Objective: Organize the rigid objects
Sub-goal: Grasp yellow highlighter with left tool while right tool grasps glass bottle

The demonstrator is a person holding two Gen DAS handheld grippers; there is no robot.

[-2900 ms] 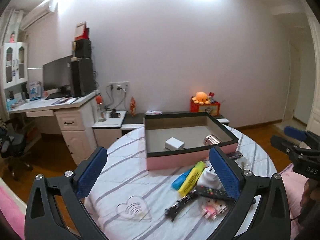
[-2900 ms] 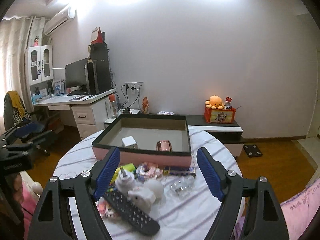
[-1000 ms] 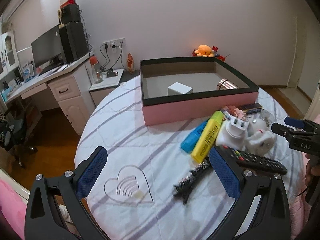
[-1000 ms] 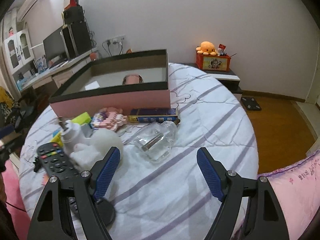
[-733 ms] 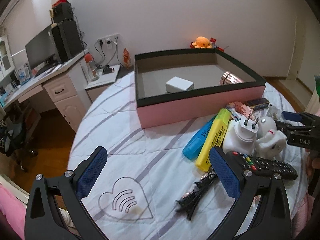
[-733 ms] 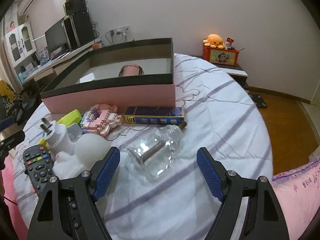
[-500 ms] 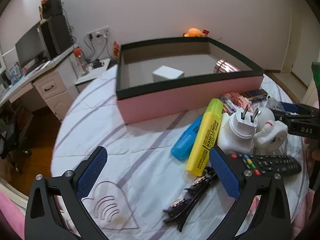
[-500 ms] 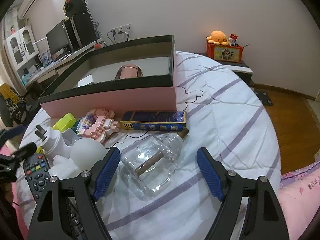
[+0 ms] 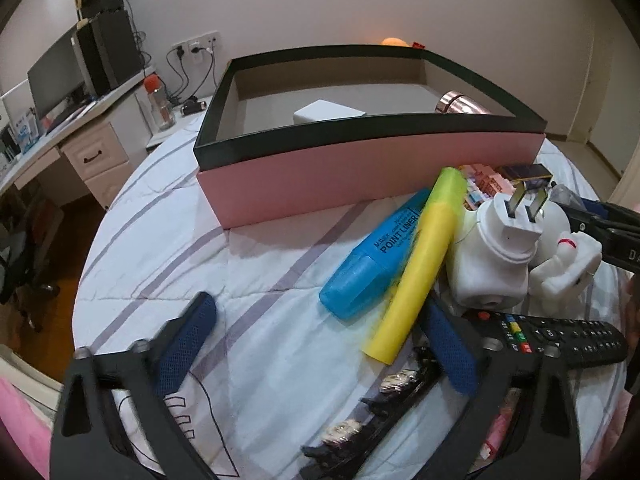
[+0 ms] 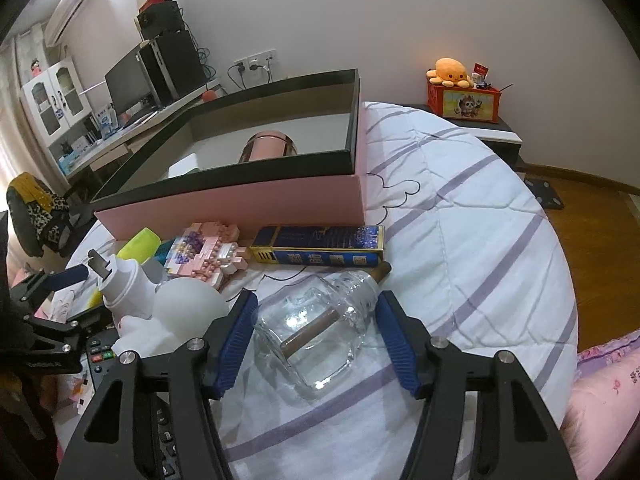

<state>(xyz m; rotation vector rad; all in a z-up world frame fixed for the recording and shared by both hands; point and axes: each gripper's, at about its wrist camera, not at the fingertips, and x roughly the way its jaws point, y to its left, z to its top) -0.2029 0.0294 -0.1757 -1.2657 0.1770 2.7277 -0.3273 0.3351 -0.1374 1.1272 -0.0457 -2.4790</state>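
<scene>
The right gripper (image 10: 316, 332) straddles the clear glass bottle (image 10: 316, 332) lying on the striped quilt (image 10: 460, 240); its jaws are closing, pads apparently not yet pressing the glass. At the bottle's 12 o'clock lies a blue box (image 10: 320, 250), beyond it the pink storage box (image 10: 240, 204). The left gripper (image 9: 316, 352), jaws closing on nothing, hovers with the yellow highlighter (image 9: 420, 268) at its 1 o'clock.
</scene>
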